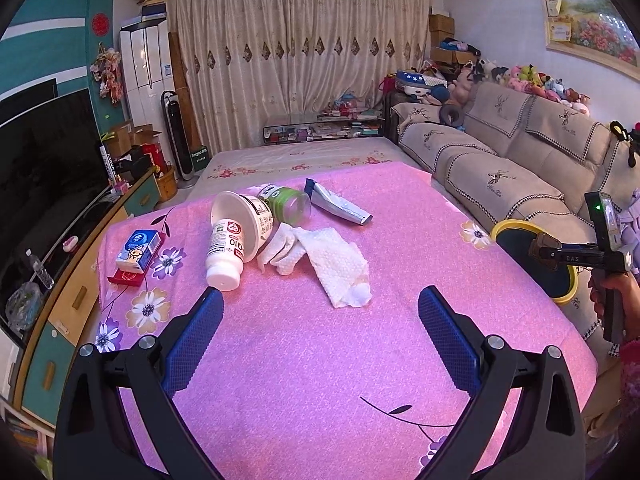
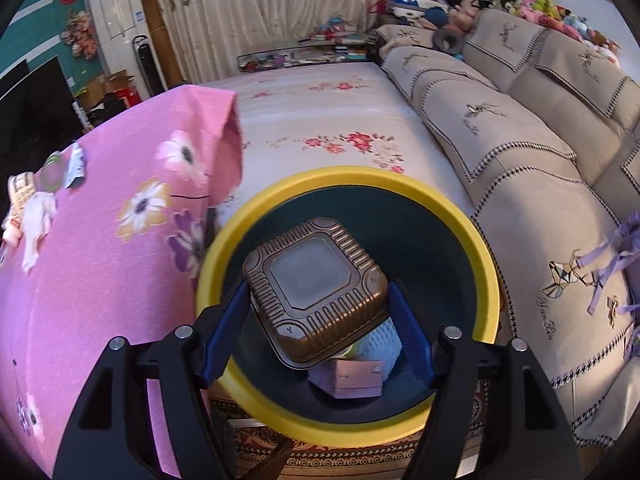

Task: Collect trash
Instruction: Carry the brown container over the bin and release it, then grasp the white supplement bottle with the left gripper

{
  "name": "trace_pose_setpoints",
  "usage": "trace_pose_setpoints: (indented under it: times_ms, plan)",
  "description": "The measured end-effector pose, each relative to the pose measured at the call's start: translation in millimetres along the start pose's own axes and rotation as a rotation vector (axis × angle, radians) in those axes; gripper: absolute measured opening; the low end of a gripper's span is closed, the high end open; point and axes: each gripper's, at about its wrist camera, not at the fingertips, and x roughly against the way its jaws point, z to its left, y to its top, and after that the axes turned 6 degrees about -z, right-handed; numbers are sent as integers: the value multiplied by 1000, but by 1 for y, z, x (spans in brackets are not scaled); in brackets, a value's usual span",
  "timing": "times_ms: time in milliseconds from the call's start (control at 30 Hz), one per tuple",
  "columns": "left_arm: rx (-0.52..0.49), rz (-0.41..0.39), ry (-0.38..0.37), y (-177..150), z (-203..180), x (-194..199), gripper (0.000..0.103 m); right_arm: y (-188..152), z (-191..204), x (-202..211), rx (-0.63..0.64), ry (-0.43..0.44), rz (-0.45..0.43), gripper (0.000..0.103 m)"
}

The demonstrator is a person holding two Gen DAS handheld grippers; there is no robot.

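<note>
Left wrist view low over pink tablecloth [image 1: 320, 340], right wrist view above yellow-rimmed bin [image 2: 460, 216], both share bin

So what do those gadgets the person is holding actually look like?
Each is a black plastic fork with two arms, silver bolts at the joints and jaws faced with blue textured pads. From the left gripper you see the right gripper side-on: a black pistol handle, white lettering, a small green light. A patterned pink sleeve shows.

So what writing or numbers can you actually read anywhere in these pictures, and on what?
"DAS": on the right tool.
"010": on the white bottle.
"Y": on a corner of the brown tray.
Too small or blurred to read: paper cup, tissue pack, script on the sofa cover.
</note>
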Motion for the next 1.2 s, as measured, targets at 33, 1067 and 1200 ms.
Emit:
trace_pose_setpoints:
  times_ms: [33, 1067, 1200]
  plan:
    - [-3, 1, 1, 0, -1, -1, 96, 0, -1, -1, -6, -1, -2, 70]
    - [159, 238, 78, -11, 107, -149, 68, 0, 64, 23, 121, 110, -37, 72]
    - [149, 249, 96, -4, 112, -167, 67, 0, 67, 20, 124, 113, -31, 72]
